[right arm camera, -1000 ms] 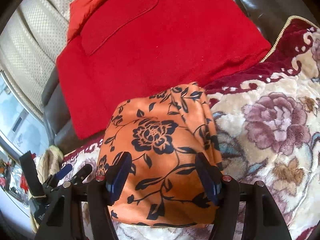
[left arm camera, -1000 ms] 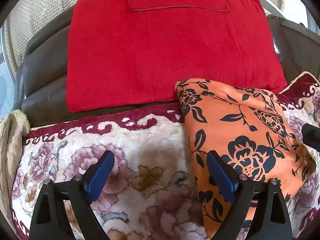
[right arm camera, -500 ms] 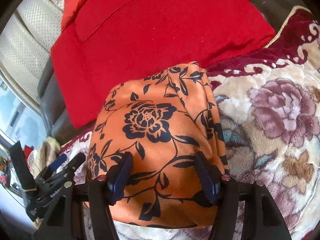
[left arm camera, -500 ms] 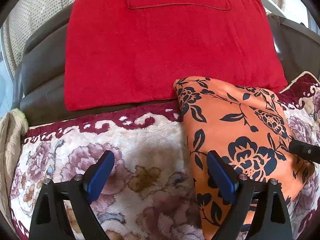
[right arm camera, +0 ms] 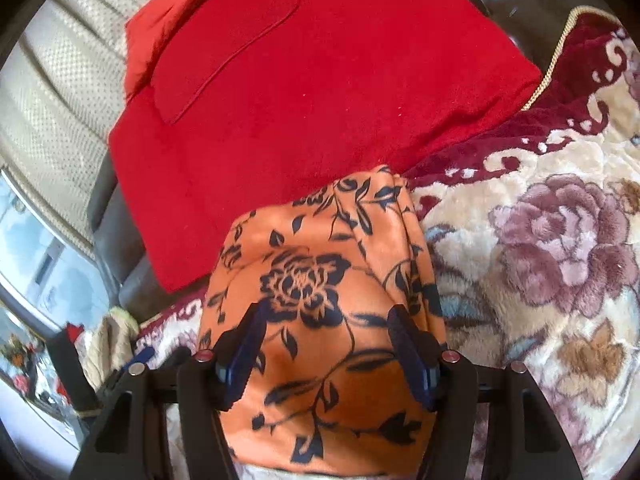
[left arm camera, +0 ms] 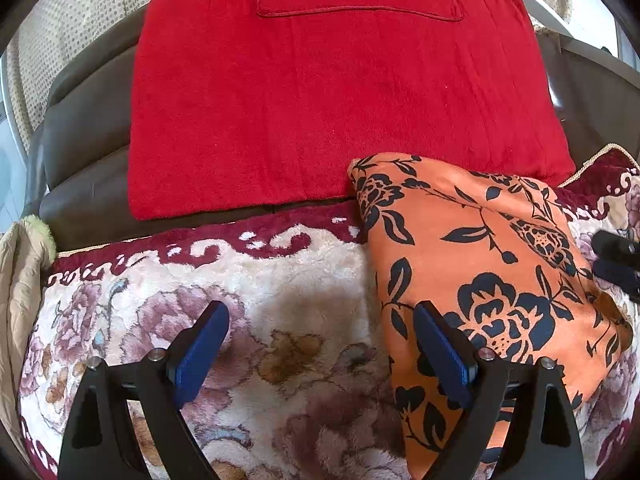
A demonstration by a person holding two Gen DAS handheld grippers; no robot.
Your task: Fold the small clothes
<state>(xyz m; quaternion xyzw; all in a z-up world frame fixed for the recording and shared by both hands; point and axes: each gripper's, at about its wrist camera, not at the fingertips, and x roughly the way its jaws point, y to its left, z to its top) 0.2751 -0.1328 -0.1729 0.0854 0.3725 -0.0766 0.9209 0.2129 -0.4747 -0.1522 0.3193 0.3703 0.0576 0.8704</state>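
The folded orange flower cloth (right arm camera: pixel 320 300) is laid on the fluffy blanket (left arm camera: pixel 280 280) just below the red cushion (left arm camera: pixel 328 100), both tools (left arm camera: pixel 320 344) (right arm camera: pixel 326 344) are spread, and smoothing seems needed next.

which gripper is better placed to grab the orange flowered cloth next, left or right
Right, probably. The right gripper is open with the orange floral cloth directly between its fingers. The left gripper is open mostly over the plush blanket, only its right finger over the cloth's edge.
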